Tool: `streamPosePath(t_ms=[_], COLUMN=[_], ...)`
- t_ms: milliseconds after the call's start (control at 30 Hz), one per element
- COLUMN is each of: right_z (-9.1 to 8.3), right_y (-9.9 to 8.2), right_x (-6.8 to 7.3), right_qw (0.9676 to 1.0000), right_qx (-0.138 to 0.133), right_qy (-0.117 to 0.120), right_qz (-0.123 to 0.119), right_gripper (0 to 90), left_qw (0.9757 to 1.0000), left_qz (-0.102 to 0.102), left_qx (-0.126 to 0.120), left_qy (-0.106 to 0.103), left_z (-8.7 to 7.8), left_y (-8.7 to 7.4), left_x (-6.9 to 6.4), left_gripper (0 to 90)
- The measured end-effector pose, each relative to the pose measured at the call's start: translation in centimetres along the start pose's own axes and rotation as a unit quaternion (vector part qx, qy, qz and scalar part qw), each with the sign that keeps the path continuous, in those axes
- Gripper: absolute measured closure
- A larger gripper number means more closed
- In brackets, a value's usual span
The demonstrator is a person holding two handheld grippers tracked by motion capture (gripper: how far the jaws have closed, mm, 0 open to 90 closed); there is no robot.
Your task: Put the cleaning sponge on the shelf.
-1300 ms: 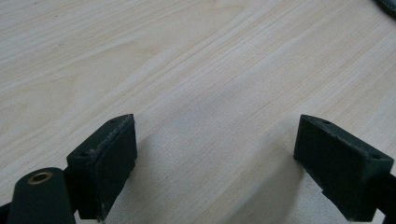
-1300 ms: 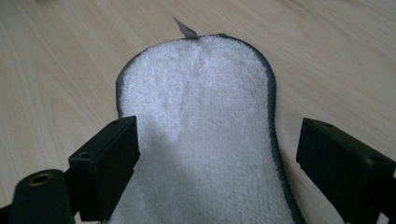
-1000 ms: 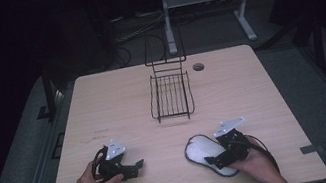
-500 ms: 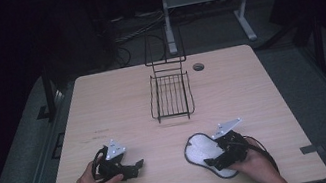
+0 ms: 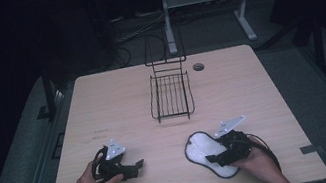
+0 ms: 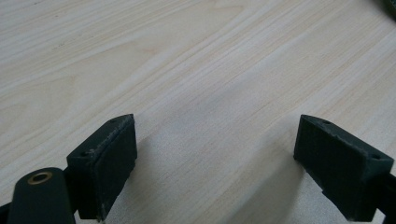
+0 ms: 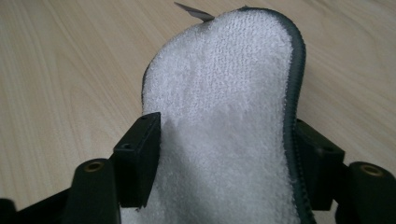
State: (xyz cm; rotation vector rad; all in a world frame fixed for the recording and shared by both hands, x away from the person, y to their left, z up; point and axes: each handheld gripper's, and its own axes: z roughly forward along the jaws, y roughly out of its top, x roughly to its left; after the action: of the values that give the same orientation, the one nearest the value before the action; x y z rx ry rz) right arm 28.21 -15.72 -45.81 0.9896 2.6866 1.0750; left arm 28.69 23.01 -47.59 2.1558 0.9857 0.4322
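Right claw (image 5: 219,156) has slid back toward the person over the last second and now straddles the white insole (image 5: 205,149), jaws at both edges, apparently just closing on it; likely start of a pickup. Counter (image 5: 117,104) and wire basket (image 5: 171,95) unchanged. Insole lies flat at near right, well apart from the basket. Left claw (image 5: 131,168) hasn't moved, jaws wide over bare wood. Right claw view shows terry pile and dark stitched rim (image 7: 292,93); high view gives only the outline.
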Motion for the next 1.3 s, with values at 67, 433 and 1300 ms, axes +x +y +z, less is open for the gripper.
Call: streamPosePath(t_ms=[67, 433, 1300], right_z=[-0.2, -1.6, -4.3], right_y=[0.0, 0.2, 1.0], right_x=[-0.1, -0.6, -0.4], right_qw=[1.0000, 0.9990, 0.9960], right_qx=[-0.006, -0.034, -0.084], right_qy=[0.004, 0.023, 0.027], right_qz=[0.003, 0.017, 0.014], right_gripper=[38.2, 54.1, 76.2], left_qw=[1.0000, 1.0000, 1.0000], left_qz=[0.000, 0.000, 0.000], left_qx=[0.000, 0.000, 0.000], left_qy=[0.000, 0.000, 0.000], left_z=[0.0, 0.0, 0.0], left_y=[0.0, 0.0, 0.0], left_x=[0.0, 0.0, 0.0], left_gripper=[12.5, 12.4, 12.5])
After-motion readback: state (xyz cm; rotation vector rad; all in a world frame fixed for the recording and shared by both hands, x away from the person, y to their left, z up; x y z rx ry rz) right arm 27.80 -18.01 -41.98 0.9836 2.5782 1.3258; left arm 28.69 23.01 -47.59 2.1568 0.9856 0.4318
